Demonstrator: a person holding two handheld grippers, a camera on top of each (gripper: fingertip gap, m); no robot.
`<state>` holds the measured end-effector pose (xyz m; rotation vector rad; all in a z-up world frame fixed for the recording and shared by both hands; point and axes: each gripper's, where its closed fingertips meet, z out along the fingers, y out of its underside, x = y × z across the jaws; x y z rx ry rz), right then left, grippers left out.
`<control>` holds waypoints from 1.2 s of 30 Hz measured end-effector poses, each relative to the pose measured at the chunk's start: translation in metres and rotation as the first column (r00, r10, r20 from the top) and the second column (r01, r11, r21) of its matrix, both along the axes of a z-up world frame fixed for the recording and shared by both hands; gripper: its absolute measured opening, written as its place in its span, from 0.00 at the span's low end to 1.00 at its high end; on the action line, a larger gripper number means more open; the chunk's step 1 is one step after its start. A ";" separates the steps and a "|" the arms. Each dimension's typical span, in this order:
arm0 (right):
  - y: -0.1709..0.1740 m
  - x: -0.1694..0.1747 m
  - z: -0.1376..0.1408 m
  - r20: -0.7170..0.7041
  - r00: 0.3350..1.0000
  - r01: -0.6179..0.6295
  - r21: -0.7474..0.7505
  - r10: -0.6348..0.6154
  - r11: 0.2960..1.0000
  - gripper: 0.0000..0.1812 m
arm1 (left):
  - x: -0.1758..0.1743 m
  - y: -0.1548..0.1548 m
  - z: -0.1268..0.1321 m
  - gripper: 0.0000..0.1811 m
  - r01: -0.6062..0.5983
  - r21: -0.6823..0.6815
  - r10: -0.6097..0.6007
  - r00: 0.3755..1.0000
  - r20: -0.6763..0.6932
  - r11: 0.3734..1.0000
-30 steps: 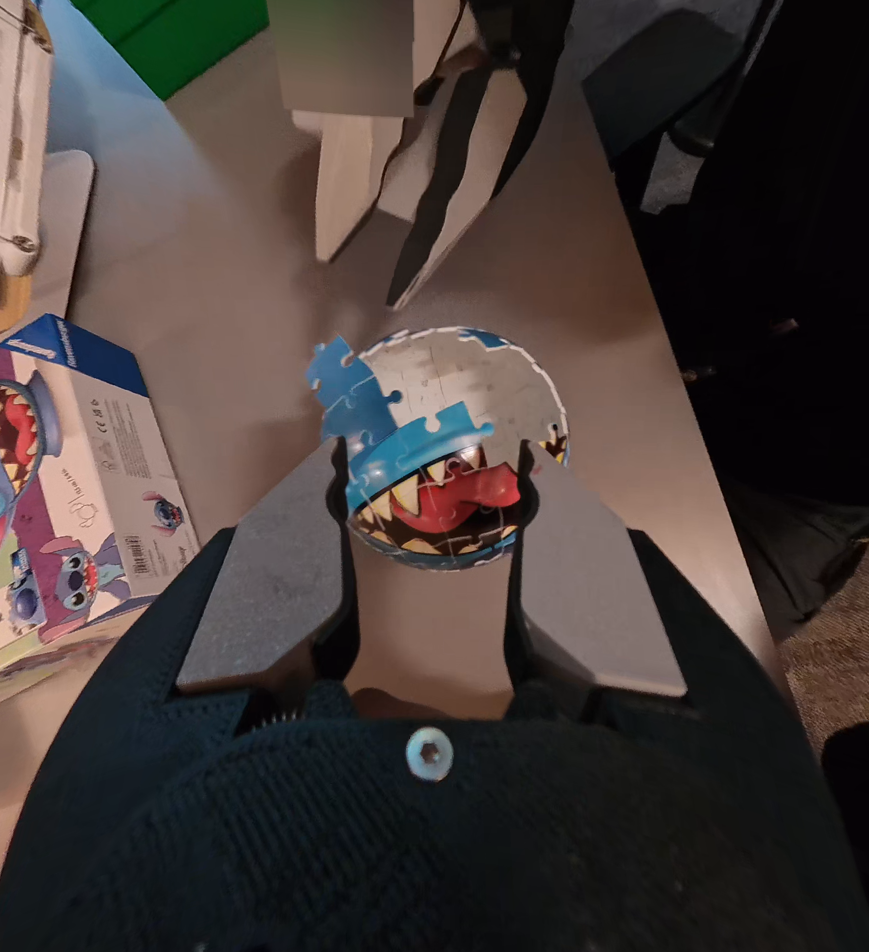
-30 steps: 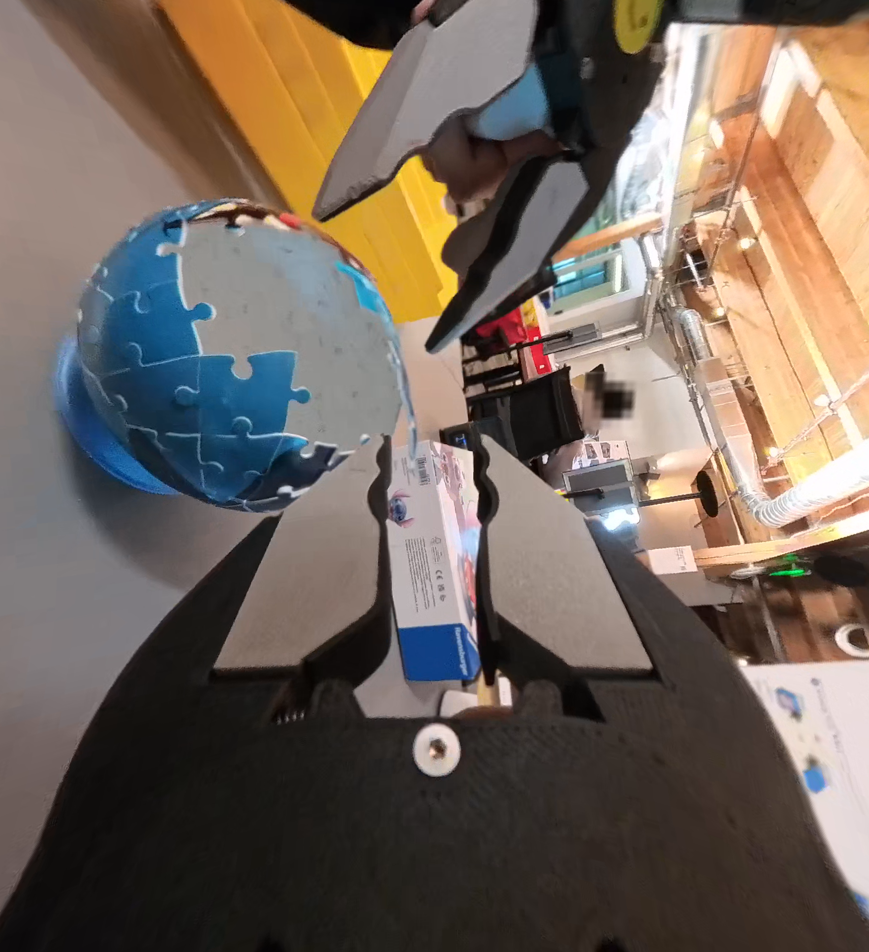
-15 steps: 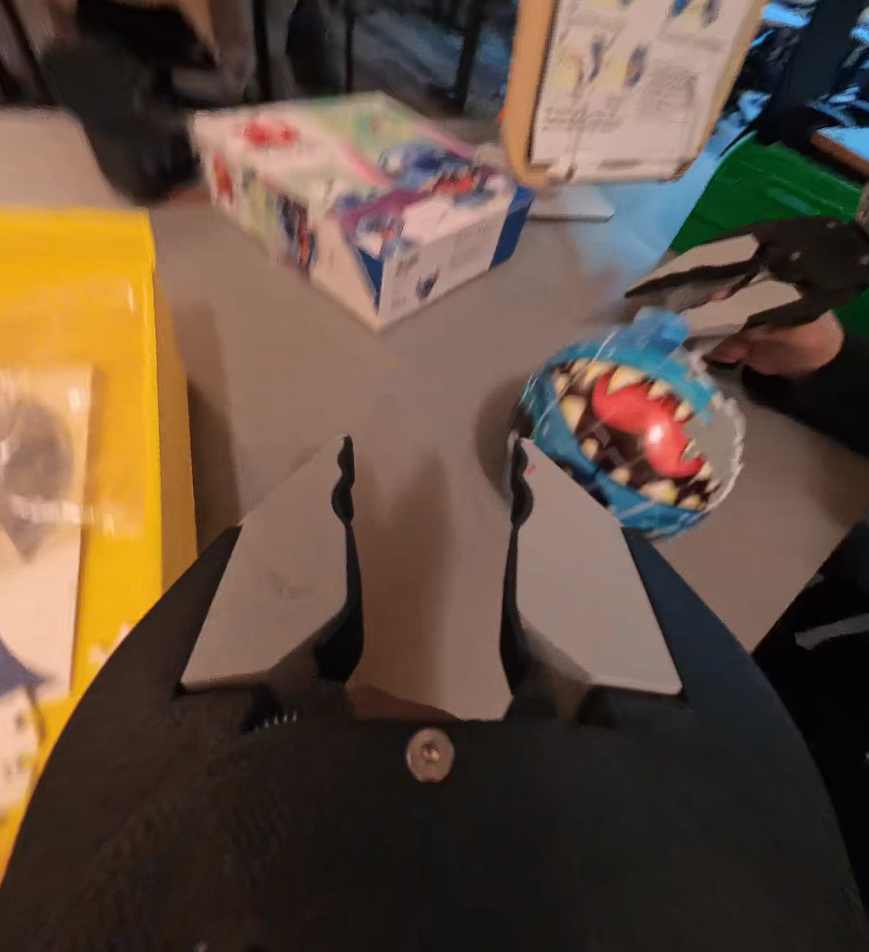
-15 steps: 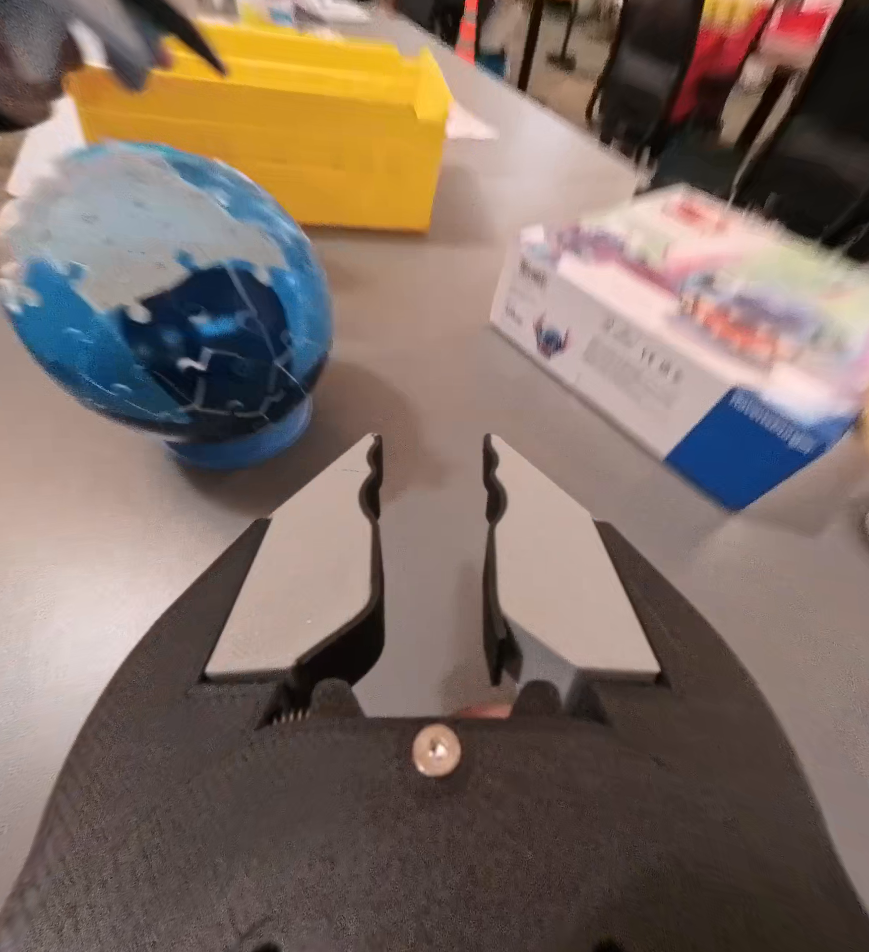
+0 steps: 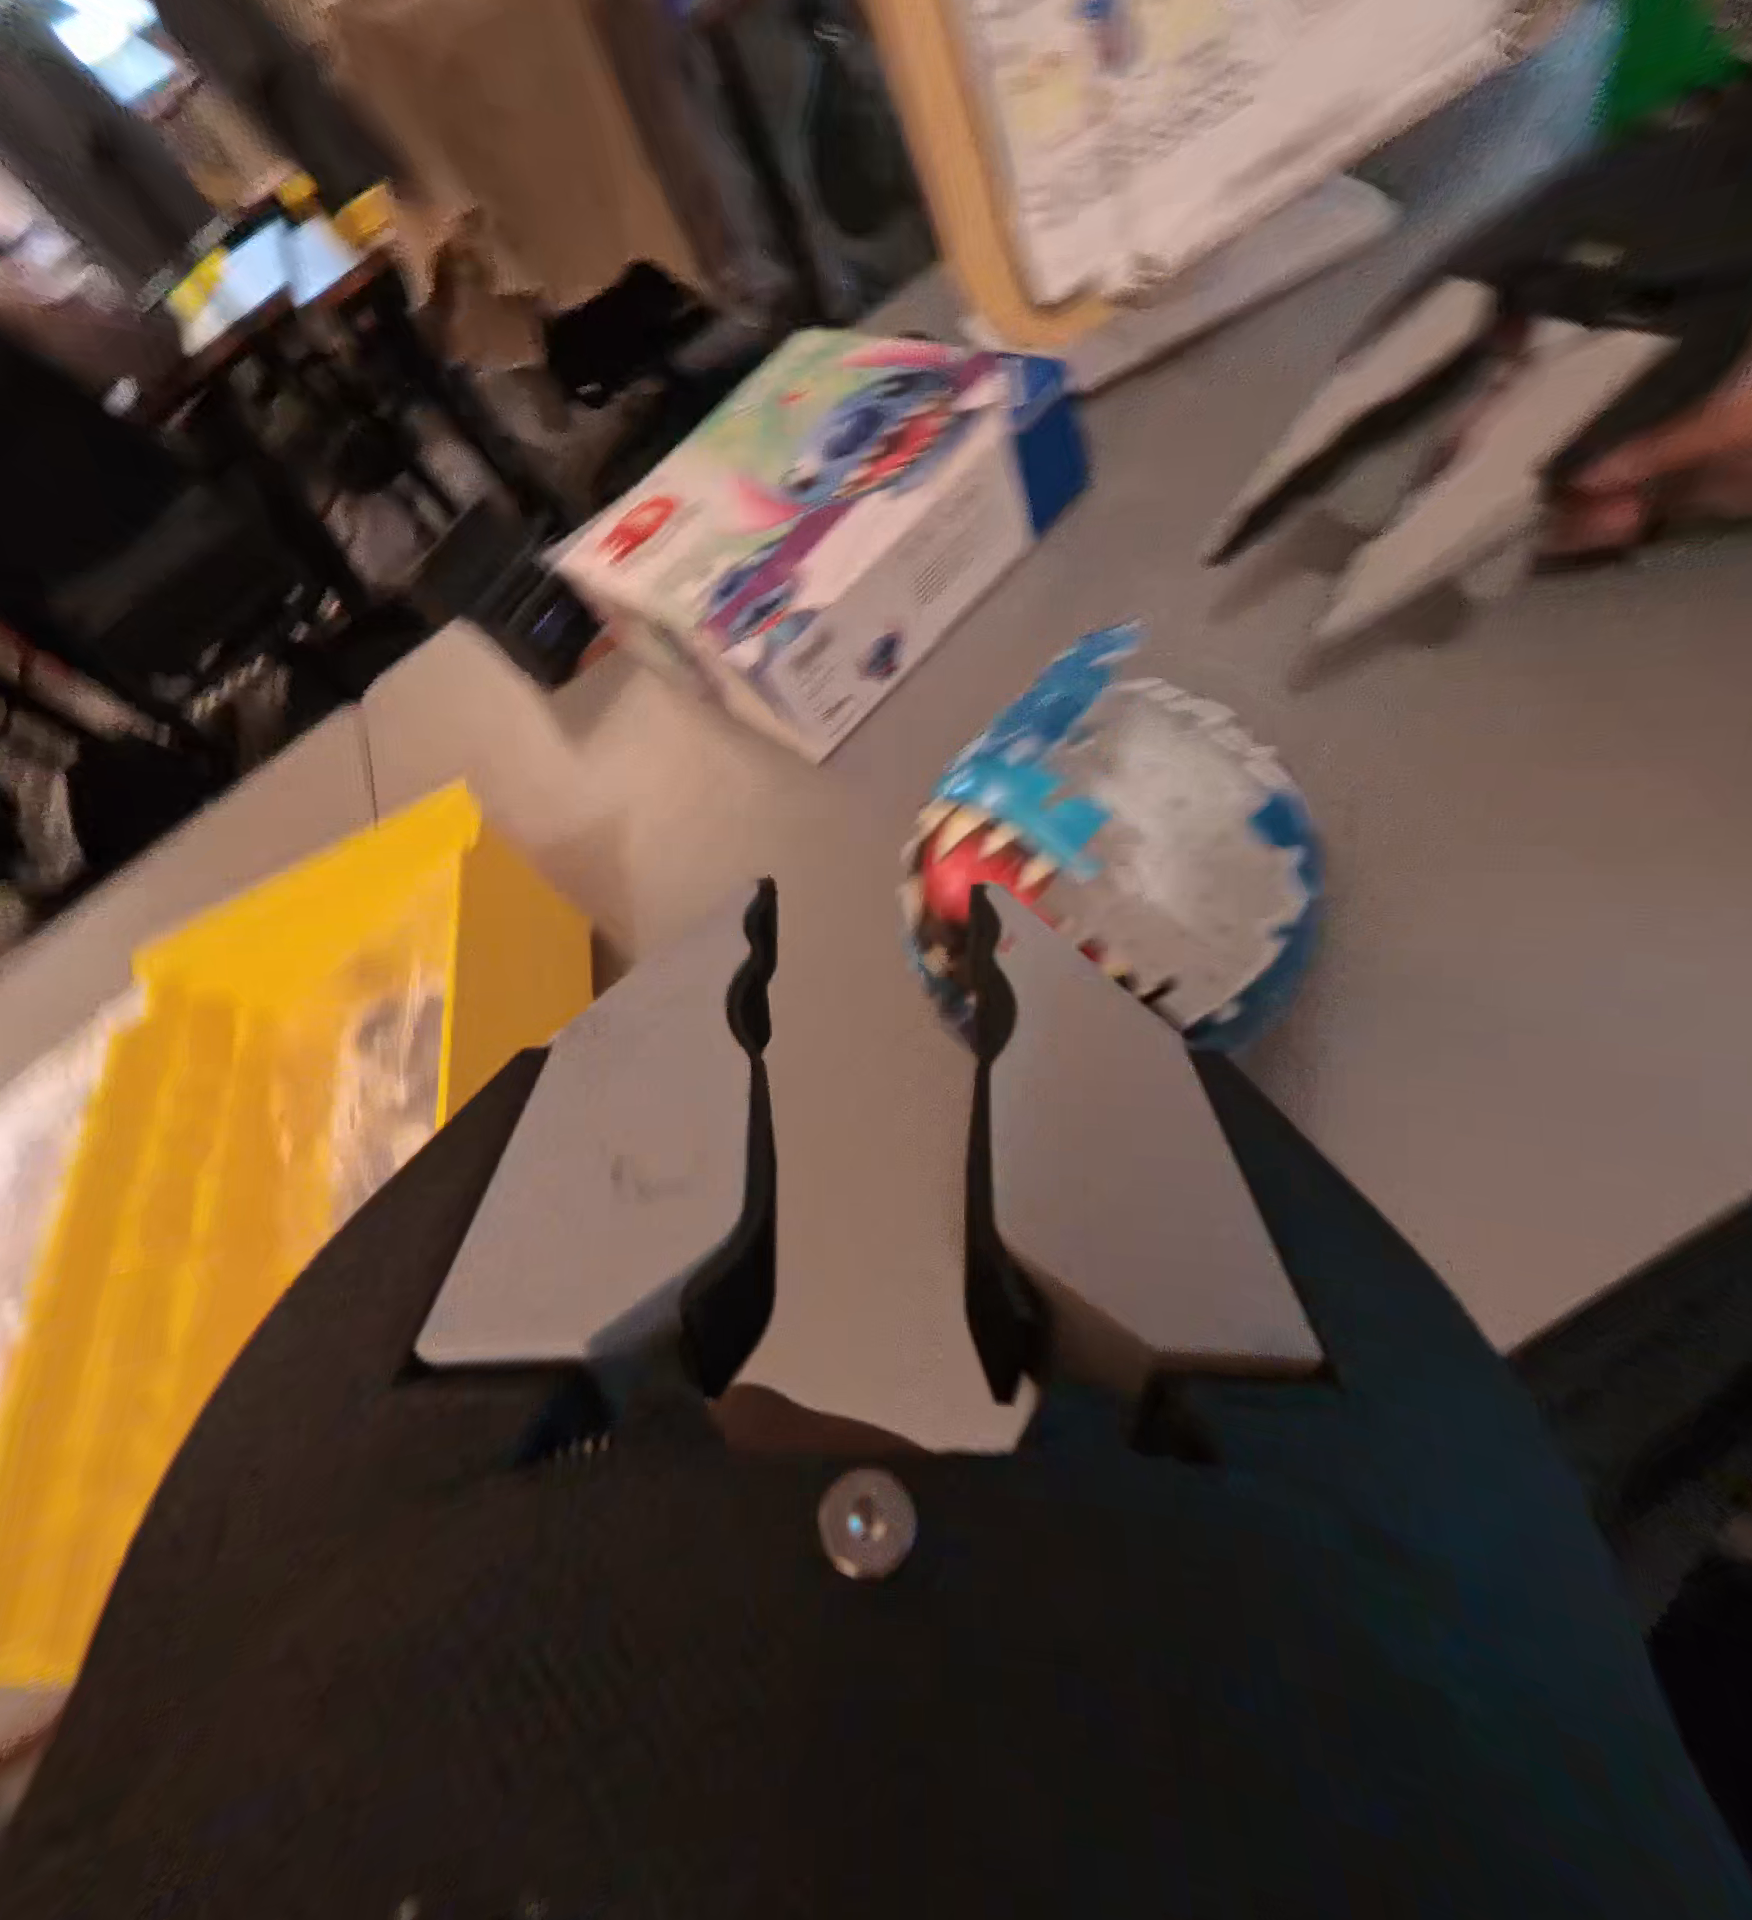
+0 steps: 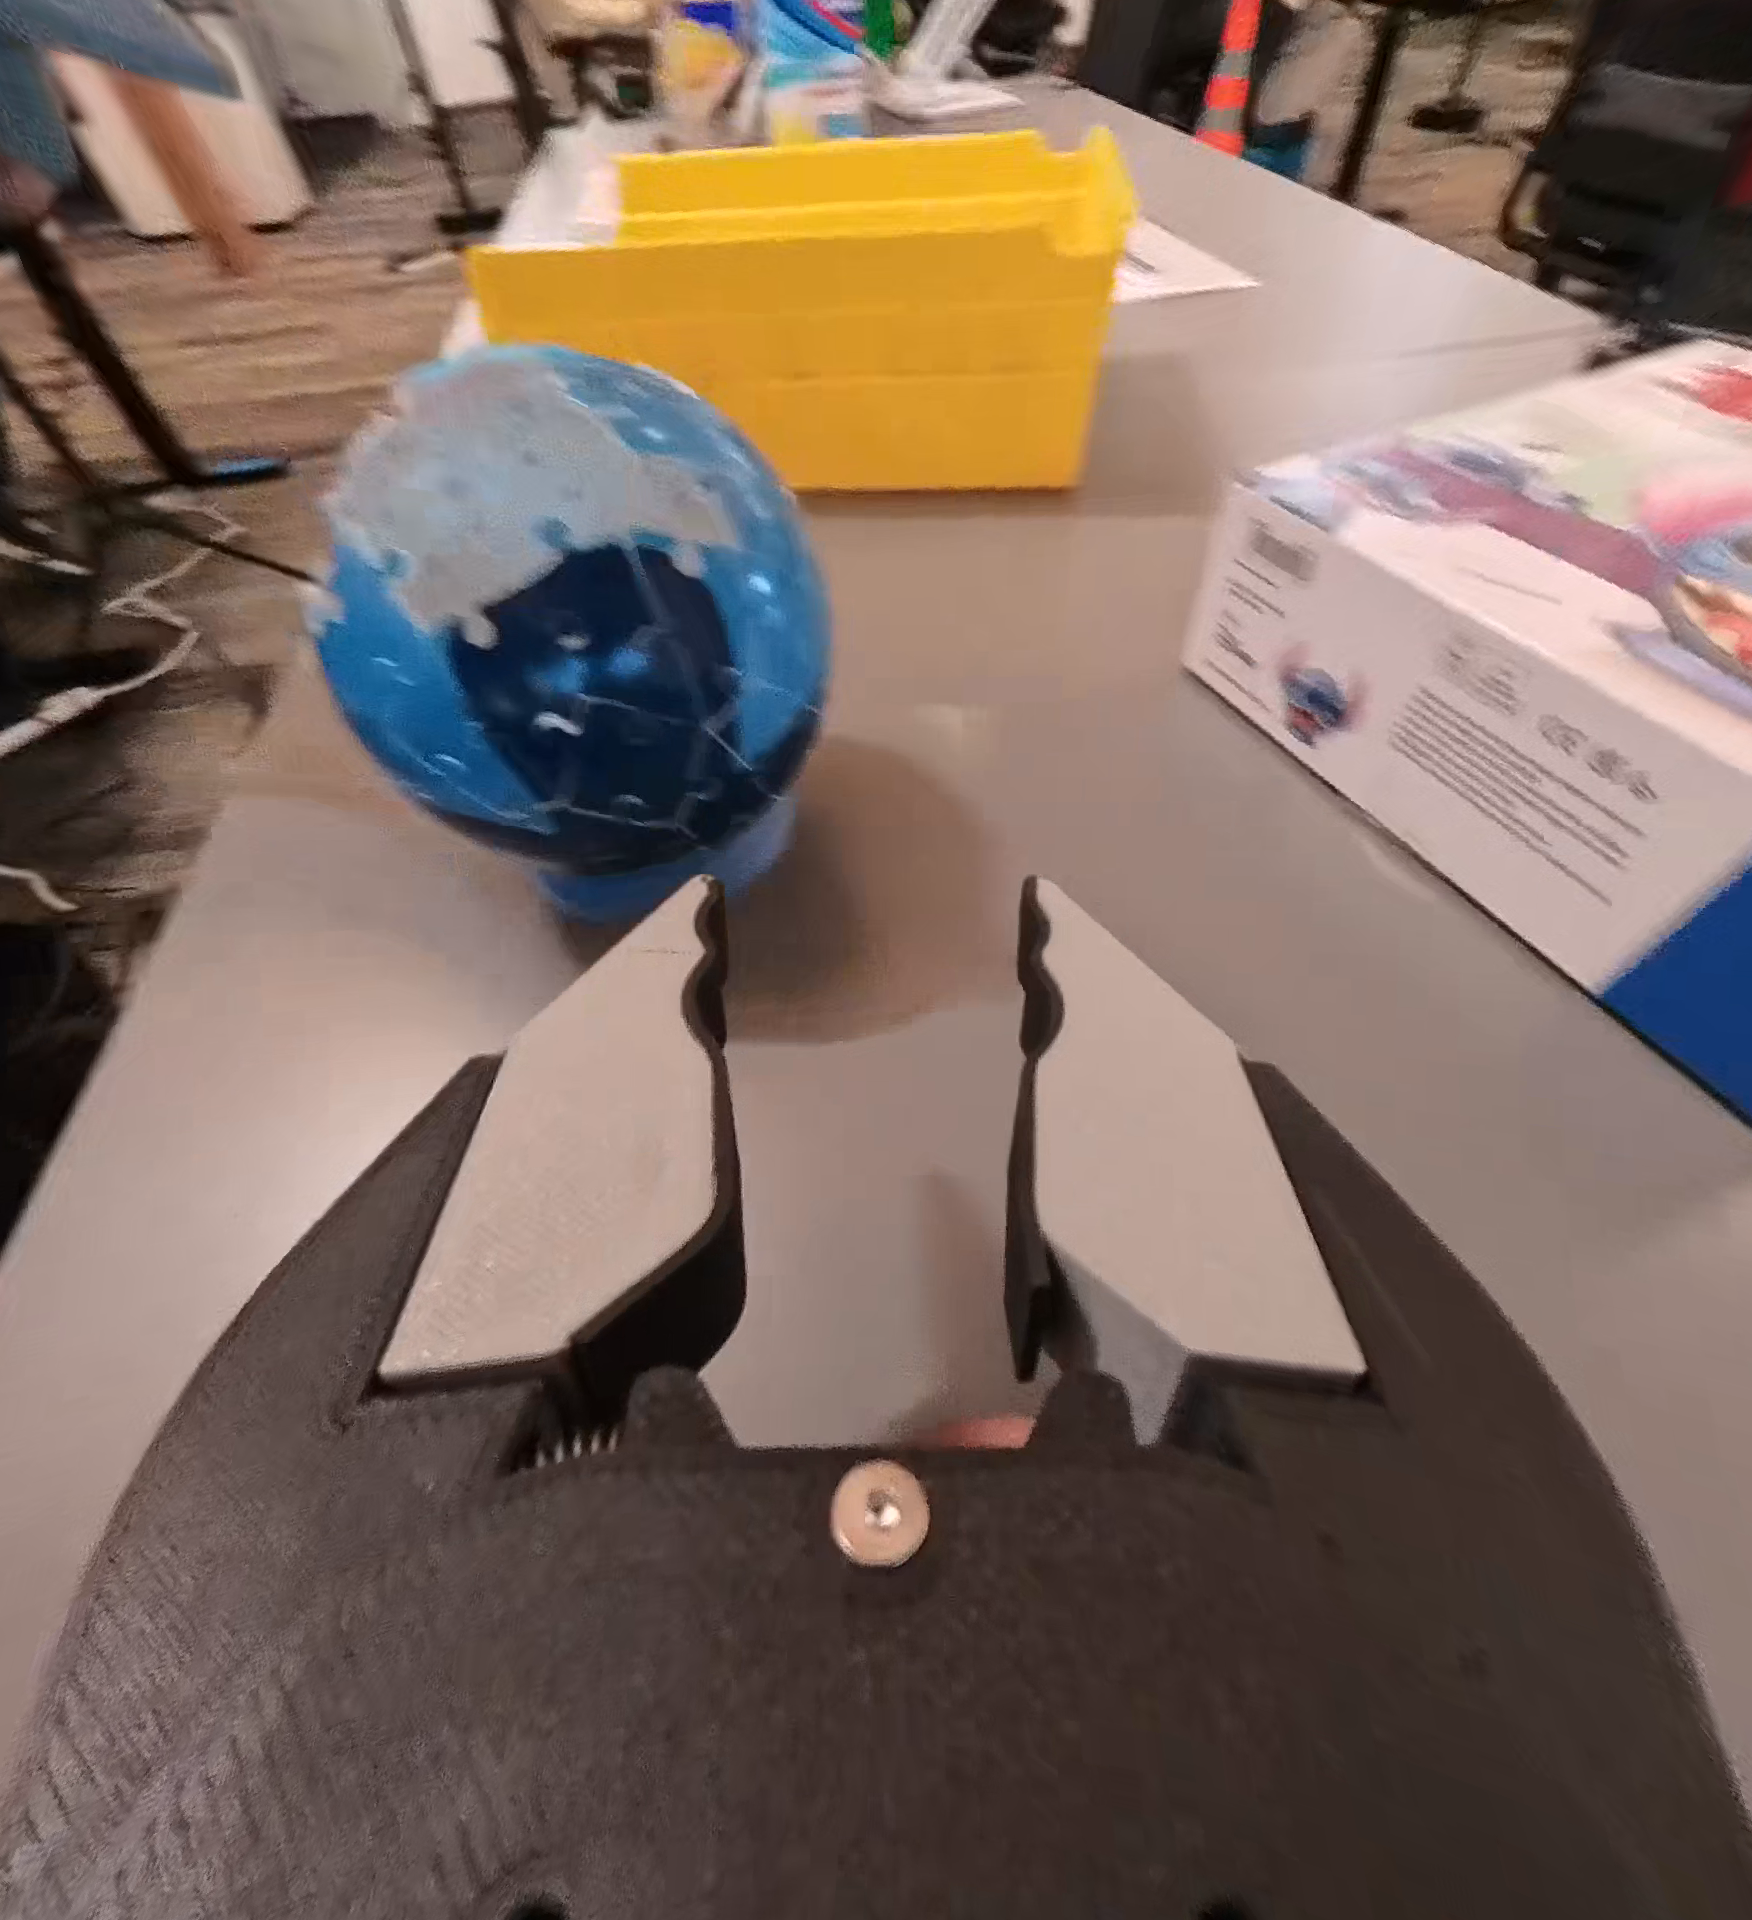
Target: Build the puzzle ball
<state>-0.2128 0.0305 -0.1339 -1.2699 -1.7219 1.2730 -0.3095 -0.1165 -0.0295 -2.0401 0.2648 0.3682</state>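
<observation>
Dim indoor light, heavy motion blur

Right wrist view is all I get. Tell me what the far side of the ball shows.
Observer: In the left wrist view, the ball shows a red mouth ringed with pale teeth on that side.
Operator: Report where my tongs sit from over there.
Observer: The right tongs hang above the table beyond the ball, clear of it, with a hand gripping them.
Operator: Check inside the yellow bin.
Observer: The yellow bin holds something pale, maybe a clear bag; it is too blurred to name.
Operator: Give me the left tongs.
Observer: The left tongs are open and empty, pointing between the bin and the ball.
</observation>
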 end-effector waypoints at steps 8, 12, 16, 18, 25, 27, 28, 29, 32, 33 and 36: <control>-0.020 -0.023 0.064 -0.093 0.954 -0.296 -0.189 0.283 0.936 0.16 | 0.054 0.073 -0.037 0.27 0.177 -0.565 -0.437 0.821 -0.368 0.806; -0.027 -0.028 0.087 -0.096 0.893 -0.449 -0.247 0.439 0.859 0.14 | 0.048 0.089 -0.048 0.20 0.176 -0.603 -0.476 0.792 -0.383 0.778; -0.032 -0.037 0.087 -0.037 0.861 -0.503 -0.199 0.507 0.841 0.10 | 0.033 0.090 -0.060 0.16 0.127 -0.638 -0.511 0.725 -0.462 0.759; -0.034 -0.043 0.080 0.009 0.852 -0.515 -0.169 0.524 0.840 0.05 | 0.031 0.089 -0.063 0.14 0.129 -0.642 -0.525 0.706 -0.476 0.756; -0.045 -0.053 0.039 0.164 0.797 -0.568 -0.120 0.581 0.814 0.00 | 0.033 0.086 -0.072 0.12 0.132 -0.667 -0.570 0.654 -0.498 0.733; -0.047 -0.054 0.032 0.179 0.790 -0.573 -0.125 0.587 0.810 0.00 | 0.032 0.086 -0.071 0.12 0.143 -0.658 -0.565 0.663 -0.491 0.740; -0.049 -0.054 0.029 0.183 0.786 -0.577 -0.129 0.591 0.807 0.00 | 0.033 0.086 -0.071 0.11 0.150 -0.651 -0.562 0.668 -0.488 0.744; -0.051 -0.055 0.029 0.180 0.785 -0.578 -0.132 0.593 0.805 0.00 | 0.033 0.086 -0.071 0.11 0.156 -0.647 -0.560 0.672 -0.484 0.747; -0.051 -0.057 0.030 0.174 0.798 -0.565 -0.119 0.577 0.816 0.01 | 0.038 0.088 -0.070 0.11 0.179 -0.632 -0.564 0.670 -0.484 0.754; -0.052 -0.056 0.031 0.169 0.795 -0.570 -0.118 0.582 0.813 0.01 | 0.039 0.089 -0.070 0.11 0.187 -0.626 -0.568 0.663 -0.489 0.757; -0.055 -0.054 0.032 0.165 0.791 -0.580 -0.106 0.589 0.808 0.00 | 0.044 0.090 -0.068 0.08 0.207 -0.620 -0.580 0.652 -0.489 0.757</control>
